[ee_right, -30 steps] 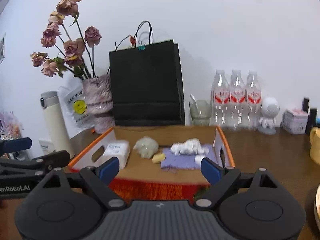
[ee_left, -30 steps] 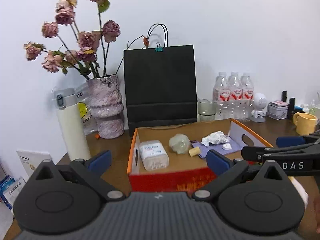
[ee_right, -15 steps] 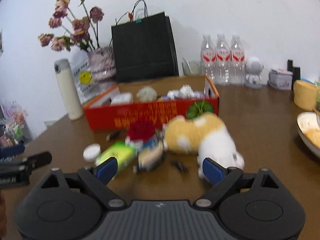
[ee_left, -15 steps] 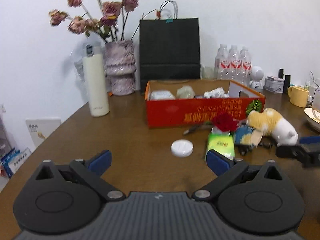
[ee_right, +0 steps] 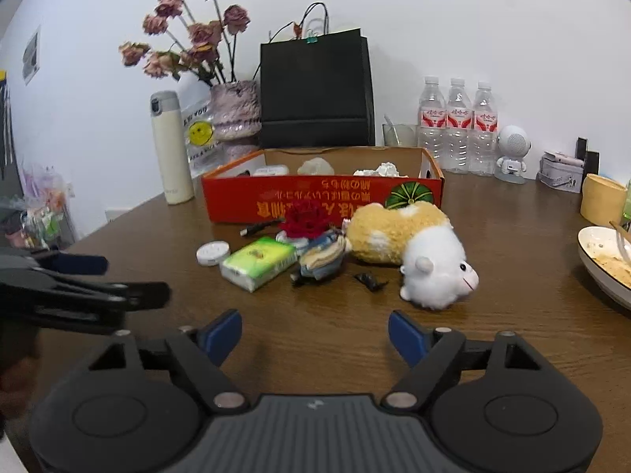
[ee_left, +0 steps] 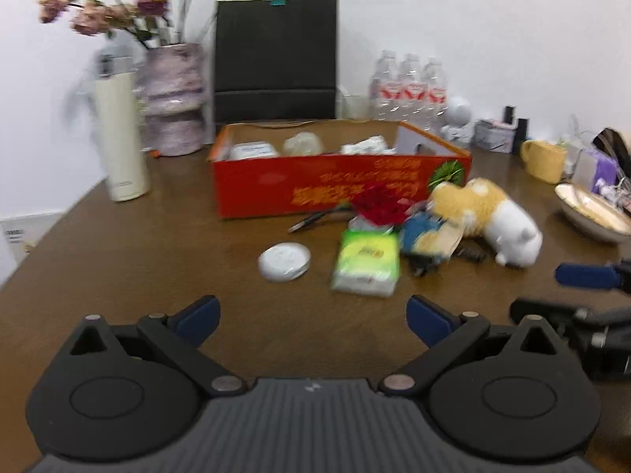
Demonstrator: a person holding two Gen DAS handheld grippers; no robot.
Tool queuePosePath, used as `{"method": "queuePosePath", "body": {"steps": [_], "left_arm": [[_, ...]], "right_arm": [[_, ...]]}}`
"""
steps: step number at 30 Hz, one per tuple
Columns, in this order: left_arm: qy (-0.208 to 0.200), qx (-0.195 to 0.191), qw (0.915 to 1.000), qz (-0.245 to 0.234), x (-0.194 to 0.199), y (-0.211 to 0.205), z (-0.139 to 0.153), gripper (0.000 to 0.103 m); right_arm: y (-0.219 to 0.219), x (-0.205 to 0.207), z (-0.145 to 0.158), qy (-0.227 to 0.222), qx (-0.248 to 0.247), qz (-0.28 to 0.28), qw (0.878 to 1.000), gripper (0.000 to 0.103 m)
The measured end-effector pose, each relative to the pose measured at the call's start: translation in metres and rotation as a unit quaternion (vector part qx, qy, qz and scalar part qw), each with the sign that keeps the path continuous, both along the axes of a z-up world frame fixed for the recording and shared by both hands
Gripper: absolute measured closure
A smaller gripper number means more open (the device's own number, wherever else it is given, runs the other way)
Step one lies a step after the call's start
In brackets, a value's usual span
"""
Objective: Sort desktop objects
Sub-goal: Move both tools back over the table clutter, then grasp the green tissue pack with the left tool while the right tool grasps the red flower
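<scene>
A red cardboard box (ee_left: 339,185) (ee_right: 323,197) stands mid-table and holds several small items. In front of it lie a white round tin (ee_left: 284,262) (ee_right: 213,253), a green tissue pack (ee_left: 366,262) (ee_right: 258,262), a red flower (ee_left: 380,209) (ee_right: 305,220), a blue and tan item (ee_right: 321,256) and a yellow-white plush toy (ee_left: 489,216) (ee_right: 414,252). My left gripper (ee_left: 311,315) is open and empty, short of the tin and pack. My right gripper (ee_right: 315,335) is open and empty, short of the plush.
At the back stand a white flask (ee_left: 122,134), a vase of dried roses (ee_left: 173,102), a black paper bag (ee_left: 276,59) and water bottles (ee_right: 457,122). A yellow mug (ee_left: 546,161) and a used bowl (ee_right: 607,264) sit at the right.
Both grippers have pulled back from above the box and dropped toward the table, so the loose objects in front of the box have come into view. Both stayed open.
</scene>
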State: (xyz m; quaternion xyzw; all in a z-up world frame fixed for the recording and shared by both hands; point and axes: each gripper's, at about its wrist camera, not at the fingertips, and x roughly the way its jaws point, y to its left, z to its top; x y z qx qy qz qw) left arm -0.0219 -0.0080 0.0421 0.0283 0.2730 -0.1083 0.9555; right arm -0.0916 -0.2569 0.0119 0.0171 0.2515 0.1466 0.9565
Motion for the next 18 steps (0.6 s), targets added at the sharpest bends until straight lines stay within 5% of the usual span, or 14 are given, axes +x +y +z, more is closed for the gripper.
{"method": "queuePosePath", "body": {"steps": [6, 9, 11, 13, 18], "left_arm": [[0.017, 0.005, 0.9989, -0.042, 0.054, -0.04, -0.012, 0.002], [0.038, -0.009, 0.9982, -0.046, 0.077, -0.046, -0.017, 0.017], [0.064, -0.029, 0.9963, -0.05, 0.087, -0.041, -0.021, 0.043], [0.067, -0.041, 0.9958, -0.047, 0.087, -0.034, -0.022, 0.057], [0.053, -0.058, 0.9962, -0.038, 0.072, -0.01, -0.012, 0.057]], "right_arm": [[-0.015, 0.016, 0.001, 0.003, -0.022, -0.009, 1.0, 0.058], [-0.03, 0.022, 0.001, 0.005, -0.002, -0.026, 1.0, 0.058], [-0.036, 0.03, 0.001, 0.007, 0.004, -0.034, 0.999, 0.058], [-0.038, 0.04, 0.003, 0.005, 0.013, -0.035, 0.999, 0.056], [-0.015, 0.088, 0.016, 0.006, 0.023, 0.006, 1.0, 0.054]]}}
